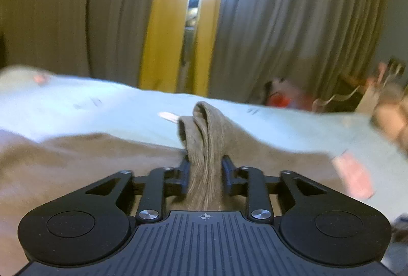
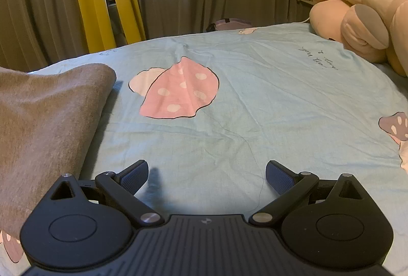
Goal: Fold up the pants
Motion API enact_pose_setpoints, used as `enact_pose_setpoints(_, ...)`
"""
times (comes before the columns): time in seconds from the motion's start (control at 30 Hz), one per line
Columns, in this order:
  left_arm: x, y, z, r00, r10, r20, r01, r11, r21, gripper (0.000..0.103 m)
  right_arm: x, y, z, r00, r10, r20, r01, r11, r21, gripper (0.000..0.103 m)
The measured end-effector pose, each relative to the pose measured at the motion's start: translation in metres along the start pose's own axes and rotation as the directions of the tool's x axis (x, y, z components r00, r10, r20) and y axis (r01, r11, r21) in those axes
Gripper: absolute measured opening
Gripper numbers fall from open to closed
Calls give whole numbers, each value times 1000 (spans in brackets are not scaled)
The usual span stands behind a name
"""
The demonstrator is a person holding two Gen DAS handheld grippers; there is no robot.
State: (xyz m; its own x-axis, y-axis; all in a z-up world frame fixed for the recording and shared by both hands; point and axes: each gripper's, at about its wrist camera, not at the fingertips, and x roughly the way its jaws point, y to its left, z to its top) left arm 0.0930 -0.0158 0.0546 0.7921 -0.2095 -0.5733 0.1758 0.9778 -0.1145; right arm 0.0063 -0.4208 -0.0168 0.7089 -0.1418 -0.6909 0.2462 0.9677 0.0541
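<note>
- Up close in the left wrist view, the left tongs (image 1: 205, 169) are pinching a bunched fold of the brown knit pants (image 1: 204, 138), which stands up in a ridge between the two black fingers (image 1: 184, 174).
- Around that ridge the pants spread wide across the lower left of the view, lying on the light blue bedsheet (image 1: 114, 110); their far edge runs across the picture just beyond the fingertips.
- Beyond that edge the sheet runs bare to the far edge of the bed, where grey and yellow curtains (image 1: 293, 21) hang; this view is blurred.
- At the right border of that view there is a blurred skin-toned shape, too smeared to name.
- Over in the right wrist view, the right tongs (image 2: 207, 175) are spread wide with nothing between them, hovering over bare sheet.
- Left of the right tongs, a raised flap of the pants (image 2: 51, 118) hangs with a rounded corner at its top and its right edge slanting down toward the left fingertip (image 2: 134, 175).
- Ahead lies a pink spotted mushroom print (image 2: 181, 92) on the sheet, with open sheet around it.
- At the far right corner of the bed sit peach plush toys (image 2: 362, 13), well apart from the pants.
</note>
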Motion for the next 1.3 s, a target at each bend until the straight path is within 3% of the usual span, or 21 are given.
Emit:
enact_pose_setpoints(0.1, 4, 7, -2, 979, 198, -46, -199, 980, -7, 49, -1, 0, 0, 1000, -6, 2, 6, 1000, 1, 99)
enact_pose_setpoints(0.17, -2, 17, -3, 966, 253, -61, -255, 966, -43, 71, -2, -1, 0, 1000, -7, 5, 7, 1000, 7, 99)
enact_pose_setpoints(0.27, -18, 21, -7, 984, 165, -70, -169, 984, -61, 80, -2, -2, 0, 1000, -10, 3, 10, 1000, 16, 99)
enact_pose_setpoints(0.43, -35, -2, -36, 991, 78, -111, -72, 996, 50, 94, -2, -1, 1, 1000, -12, 0, 12, 1000, 6, 99)
enact_pose_setpoints(0.5, -24, -5, -54, 981, 93, -169, -73, 990, 123, 95, -2, -1, 1, 1000, -14, -3, 14, 1000, 7, 99)
enact_pose_setpoints(0.57, -10, -6, -73, 945, 243, -221, -198, 958, 207, 97, -1, -1, 0, 1000, -18, -10, 18, 1000, 7, 99)
enact_pose_setpoints(0.6, -8, -3, -79, 938, 272, -216, -229, 952, 205, 99, 0, -1, 0, 1000, -22, -15, 22, 1000, 8, 99)
enact_pose_setpoints(0.67, -12, 8, -78, 946, 247, -211, -228, 968, 109, 99, 0, -2, 0, 999, -30, -22, 30, 999, 13, 99)
enact_pose_setpoints(0.8, -16, 26, -72, 939, 266, -219, -273, 962, -3, 99, 0, -5, -1, 999, -44, -28, 44, 999, 24, 99)
enact_pose_setpoints(1.03, -32, 32, -73, 944, 237, -230, -251, 967, -35, 99, 4, -2, -2, 997, -59, -58, 59, 998, 11, 99)
enact_pose_setpoints(1.13, -37, 29, -78, 957, 174, -231, -192, 980, -57, 99, 7, -1, -3, 995, -62, -73, 63, 998, 6, 99)
enact_pose_setpoints(1.3, -33, 33, -82, 949, 216, -230, -244, 964, -103, 99, 11, 0, -6, 993, -72, -91, 72, 997, 2, 99)
